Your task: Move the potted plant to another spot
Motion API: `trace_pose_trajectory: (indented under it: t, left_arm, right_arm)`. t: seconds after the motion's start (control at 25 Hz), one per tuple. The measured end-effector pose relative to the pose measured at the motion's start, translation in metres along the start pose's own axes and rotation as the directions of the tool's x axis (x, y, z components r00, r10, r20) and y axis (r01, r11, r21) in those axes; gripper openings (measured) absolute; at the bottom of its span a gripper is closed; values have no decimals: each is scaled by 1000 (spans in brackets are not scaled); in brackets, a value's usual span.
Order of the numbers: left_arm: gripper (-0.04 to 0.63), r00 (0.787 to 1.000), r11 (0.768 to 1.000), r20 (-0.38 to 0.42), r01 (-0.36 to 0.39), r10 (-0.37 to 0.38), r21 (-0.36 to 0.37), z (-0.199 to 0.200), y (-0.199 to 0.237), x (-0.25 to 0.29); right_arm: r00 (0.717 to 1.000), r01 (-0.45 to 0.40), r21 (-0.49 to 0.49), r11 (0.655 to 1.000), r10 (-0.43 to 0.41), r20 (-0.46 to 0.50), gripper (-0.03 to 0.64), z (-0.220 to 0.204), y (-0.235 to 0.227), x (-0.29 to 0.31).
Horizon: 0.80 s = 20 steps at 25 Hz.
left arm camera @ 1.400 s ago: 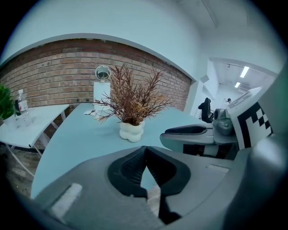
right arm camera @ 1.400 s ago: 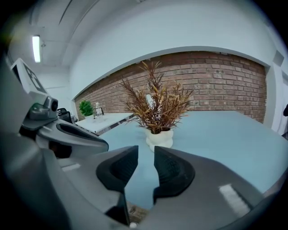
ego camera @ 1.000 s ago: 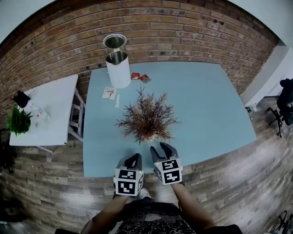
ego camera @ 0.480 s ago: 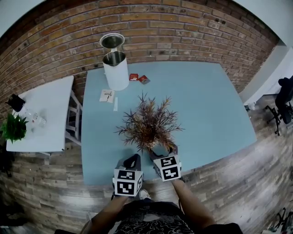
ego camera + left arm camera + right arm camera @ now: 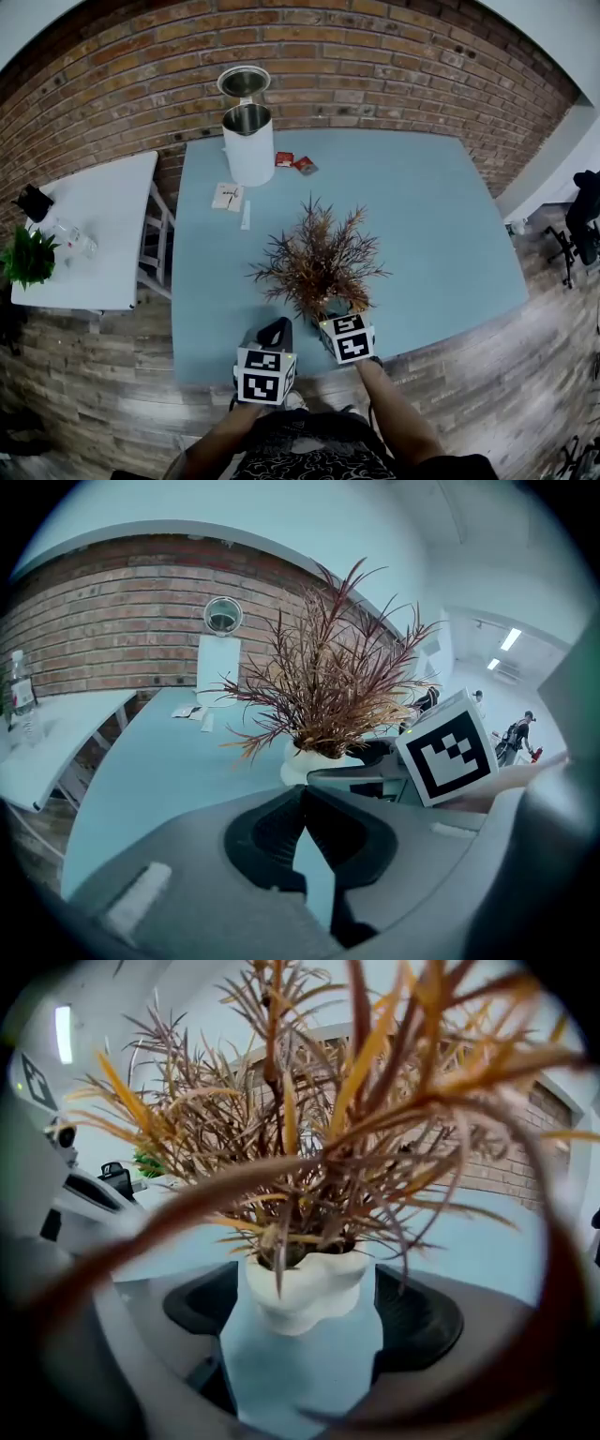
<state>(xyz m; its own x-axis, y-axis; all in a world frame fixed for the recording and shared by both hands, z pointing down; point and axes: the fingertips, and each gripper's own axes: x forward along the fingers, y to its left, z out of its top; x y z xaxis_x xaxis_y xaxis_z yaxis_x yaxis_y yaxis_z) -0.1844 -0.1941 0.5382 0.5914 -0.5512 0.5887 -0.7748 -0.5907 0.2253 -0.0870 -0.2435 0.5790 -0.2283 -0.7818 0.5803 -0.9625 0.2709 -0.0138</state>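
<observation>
While straddling the plant pot (image 5: 305,1293) at the table's (image 5: 431,216) near edge with right gripper (image 5: 336,312), just opened wide, not touching it; left gripper (image 5: 302,799) closed, empty. Could tip pot if closed off-centre.

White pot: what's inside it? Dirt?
A bushy plant with thin reddish-brown leaves grows out of the white pot. The leaves cover the opening, so whether dirt is inside cannot be seen.

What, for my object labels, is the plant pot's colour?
White; the pot shows best in the right gripper view.
</observation>
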Motion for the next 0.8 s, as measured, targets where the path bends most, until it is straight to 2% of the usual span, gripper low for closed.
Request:
trace_pose_trajectory:
  t: [0.44,0.8]
  left_arm:
    - [0,1000,1000,12,-9,9,-1,2,3,1]
    - [0,999,999,6,-42,42,-5,3,-4,9]
  right_arm:
    - [1000,11,-31,999,-11,-16,445,2,-4,15]
    - [998,-55,-58,997,55,-10,446,2,-2,19]
